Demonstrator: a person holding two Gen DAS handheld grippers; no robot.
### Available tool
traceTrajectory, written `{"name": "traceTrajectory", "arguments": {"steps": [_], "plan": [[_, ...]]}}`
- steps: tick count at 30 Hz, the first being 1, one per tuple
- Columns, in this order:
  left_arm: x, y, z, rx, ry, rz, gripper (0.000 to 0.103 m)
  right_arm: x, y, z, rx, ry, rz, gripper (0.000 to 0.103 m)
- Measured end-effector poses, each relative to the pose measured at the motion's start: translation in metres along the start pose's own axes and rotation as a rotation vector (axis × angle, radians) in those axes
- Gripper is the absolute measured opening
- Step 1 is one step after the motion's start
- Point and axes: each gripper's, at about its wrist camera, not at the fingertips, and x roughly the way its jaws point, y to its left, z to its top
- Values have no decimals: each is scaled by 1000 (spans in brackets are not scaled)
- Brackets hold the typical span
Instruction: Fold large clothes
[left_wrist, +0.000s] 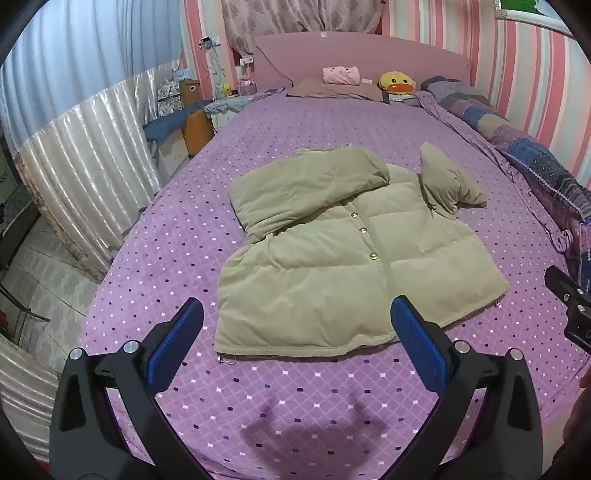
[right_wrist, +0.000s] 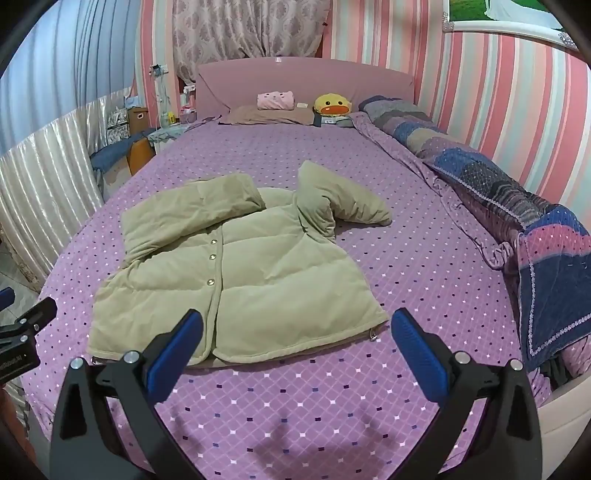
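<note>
A padded olive-beige jacket (left_wrist: 332, 258) (right_wrist: 243, 280) lies front up on the purple dotted bedspread (left_wrist: 295, 398) (right_wrist: 295, 398), snaps closed down the middle. Its left sleeve is folded across the chest; the right sleeve sticks up and bends outward. My left gripper (left_wrist: 295, 314) hovers open above the jacket's near hem, with nothing between its blue pads. My right gripper (right_wrist: 295, 325) is open too, over the hem's right corner, and holds nothing. Each gripper's black body shows at the edge of the other view: the right gripper (left_wrist: 569, 306) and the left gripper (right_wrist: 22, 332).
Along the right side of the bed lies a rolled patchwork quilt (right_wrist: 517, 206). Pillows and a yellow duck plush (left_wrist: 398, 82) sit by the pink headboard (right_wrist: 303, 81). Left of the bed are silvery curtains (left_wrist: 85, 184), boxes and tiled floor.
</note>
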Motion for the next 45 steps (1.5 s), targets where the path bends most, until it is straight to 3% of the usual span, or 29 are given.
{"name": "traceTrajectory", "arguments": {"steps": [8,10,45], "plan": [[-10,-8,-9,10,-12,9,100,4,1,0,-5,3,-18,102],[5,1,6,4,1,1,100,3,1,1,-2,4,-16,101],[7,5,10,-7,-1,-2,100,3,1,-2,-6,4,-26,102]]}}
